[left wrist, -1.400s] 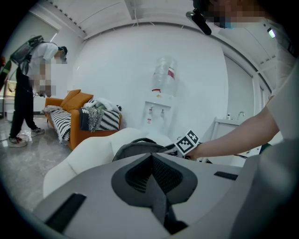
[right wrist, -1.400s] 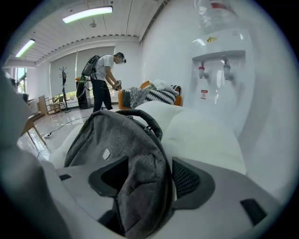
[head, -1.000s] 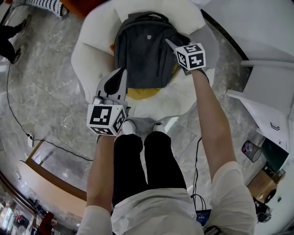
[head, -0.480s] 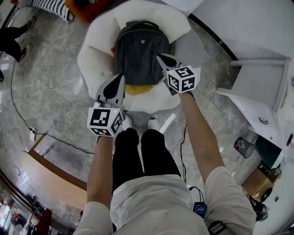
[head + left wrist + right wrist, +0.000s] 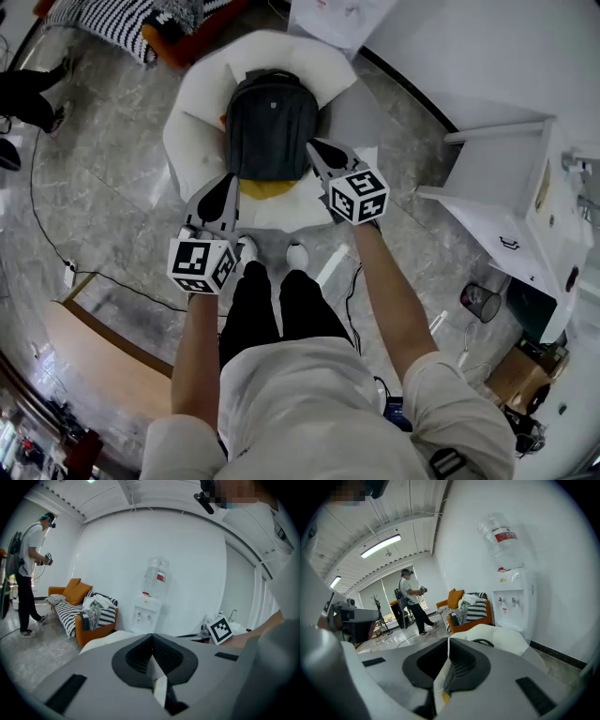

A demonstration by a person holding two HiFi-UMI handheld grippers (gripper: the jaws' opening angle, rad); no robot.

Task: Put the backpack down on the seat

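- Left grey two-jaw gripper (image 5: 229, 180): jaws pressed together, nothing in them.
- Right grey two-jaw gripper (image 5: 314, 147): jaws likewise closed and empty.
- Dark grey fabric backpack (image 5: 270, 122) sits on the round white cushioned seat (image 5: 187, 141), partly covering a yellow cushion (image 5: 265, 188).

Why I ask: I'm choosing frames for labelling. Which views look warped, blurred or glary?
Head view: the fisheye bends straight lines toward the edges, while the backpack on the seat is sharp. Left gripper view: black corners, and the close-up shut jaws look soft. Right gripper view: black corners, a bright ceiling light, straight edges bowed.
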